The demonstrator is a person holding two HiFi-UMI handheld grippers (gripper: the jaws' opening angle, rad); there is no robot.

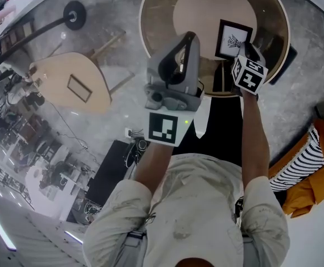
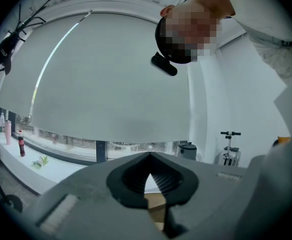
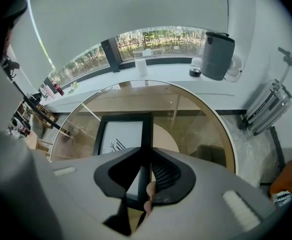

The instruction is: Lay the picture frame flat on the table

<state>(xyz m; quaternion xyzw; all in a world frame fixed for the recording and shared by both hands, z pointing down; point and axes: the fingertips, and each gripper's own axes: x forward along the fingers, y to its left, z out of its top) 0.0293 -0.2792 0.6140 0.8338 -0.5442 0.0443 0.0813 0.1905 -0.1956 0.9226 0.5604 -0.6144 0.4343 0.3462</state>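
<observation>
A black picture frame [image 1: 232,39] with a white print hangs over the round glass table [image 1: 145,21], tilted. In the right gripper view the frame [image 3: 120,136] runs between the jaws, above the wood-rimmed table [image 3: 221,129]. My right gripper [image 1: 245,48] [image 3: 144,156] is shut on the frame's right edge and points steeply down. My left gripper [image 1: 192,38] is held over the table's near side, left of the frame and apart from it. In its own view the left gripper [image 2: 149,156] has its tips together with nothing between them, facing a window blind.
A pale wooden chair [image 1: 73,82] and a lamp base [image 1: 74,14] stand on the floor to the left. A striped and orange cushion [image 1: 312,166] lies at the right. A grey appliance [image 3: 217,54] sits on the window sill and a folded scooter [image 3: 268,106] leans beyond the table.
</observation>
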